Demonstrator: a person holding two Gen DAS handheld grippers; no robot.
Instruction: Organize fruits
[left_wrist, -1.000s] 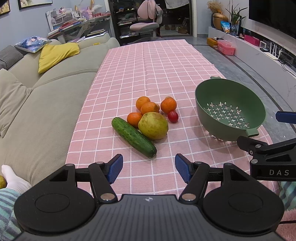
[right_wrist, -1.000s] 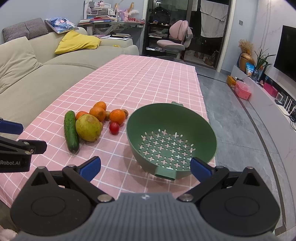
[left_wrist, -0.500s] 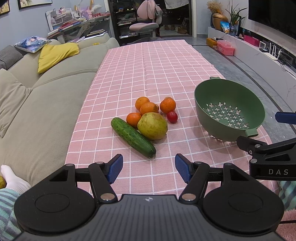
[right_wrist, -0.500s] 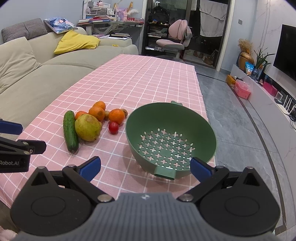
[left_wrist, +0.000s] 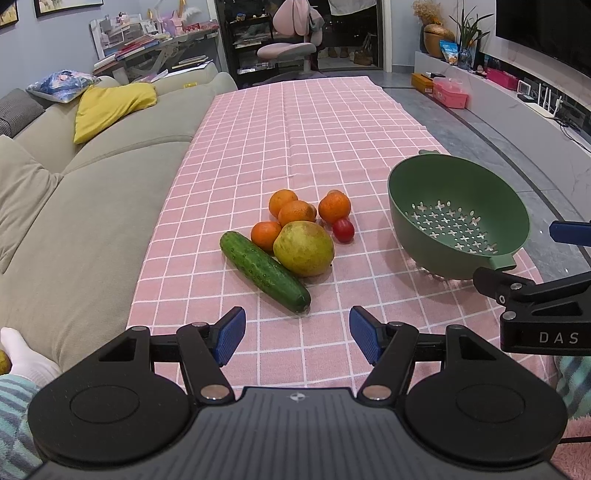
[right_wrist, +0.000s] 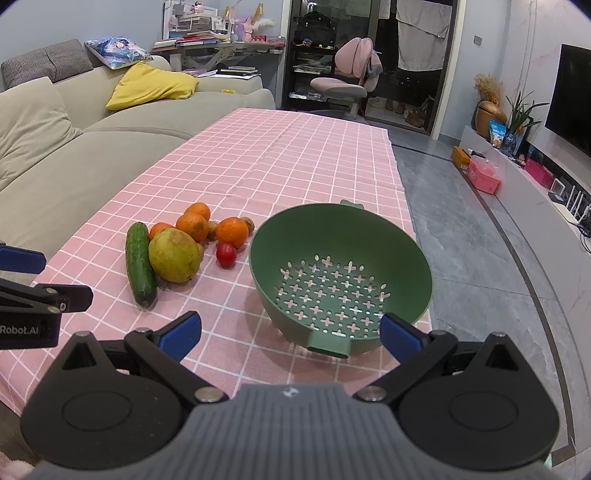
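Note:
On the pink checked tablecloth lies a cluster of produce: a dark green cucumber (left_wrist: 264, 270) (right_wrist: 139, 264), a large yellow-green pear (left_wrist: 303, 248) (right_wrist: 174, 255), several oranges (left_wrist: 295, 212) (right_wrist: 231, 232) and a small red tomato (left_wrist: 343, 230) (right_wrist: 225, 254). An empty green colander (left_wrist: 458, 214) (right_wrist: 340, 280) stands to their right. My left gripper (left_wrist: 297, 334) hovers open just short of the cucumber's near end. In front of the colander's near rim my right gripper (right_wrist: 290, 334) stands open, its jaws wide apart. Neither holds anything.
A beige sofa (left_wrist: 74, 192) runs along the table's left side with a yellow cushion (left_wrist: 110, 107). A grey tiled floor (right_wrist: 480, 258) lies to the right of the table edge. A person's white sock (left_wrist: 22, 354) shows at lower left.

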